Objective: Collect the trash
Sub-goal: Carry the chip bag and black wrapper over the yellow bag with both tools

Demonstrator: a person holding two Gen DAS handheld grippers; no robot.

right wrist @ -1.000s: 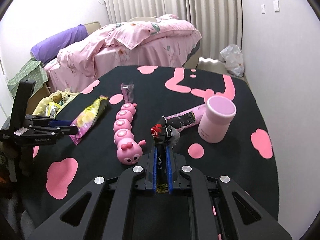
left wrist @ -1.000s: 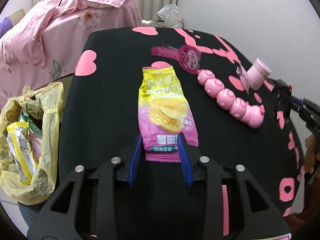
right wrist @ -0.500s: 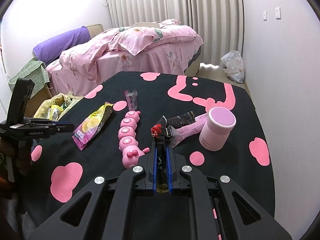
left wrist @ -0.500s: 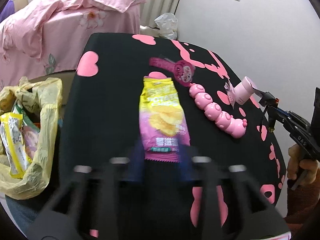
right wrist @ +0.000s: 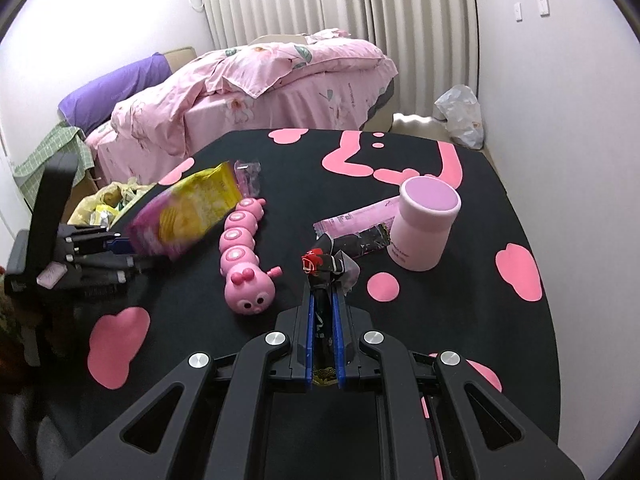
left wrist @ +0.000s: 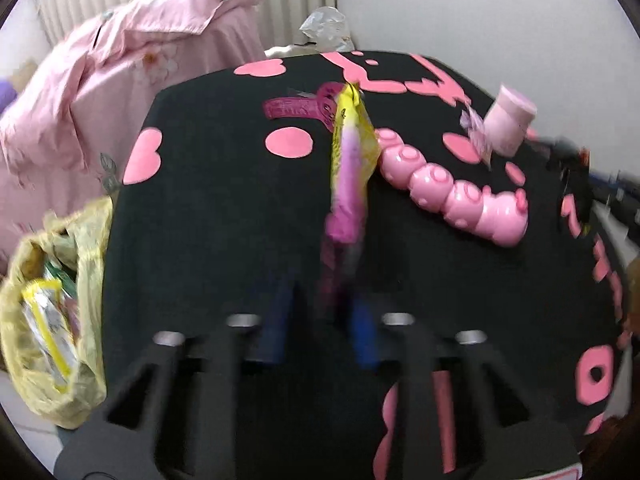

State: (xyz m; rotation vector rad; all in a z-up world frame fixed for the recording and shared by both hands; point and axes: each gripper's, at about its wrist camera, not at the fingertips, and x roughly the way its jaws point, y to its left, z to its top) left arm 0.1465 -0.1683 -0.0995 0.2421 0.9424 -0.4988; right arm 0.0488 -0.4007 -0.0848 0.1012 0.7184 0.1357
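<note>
Desk (right wrist: 520, 184) left half bare between chip bag (right wrist: 188, 212) and near edge. Caterpillar toy (right wrist: 244, 256) blocks the centre lane. Pink cup (right wrist: 424, 224) and flat wrappers (right wrist: 360, 228) crowd the right middle. Yellow trash bag (left wrist: 60, 320) hangs just off the left edge, mouth open.

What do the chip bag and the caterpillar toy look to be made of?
Chip bag: thin printed plastic film, probably; it flexes and hangs loosely where it is lifted off the table.
Caterpillar toy: hard glossy plastic, likely; smooth moulded segments show bright highlights.
</note>
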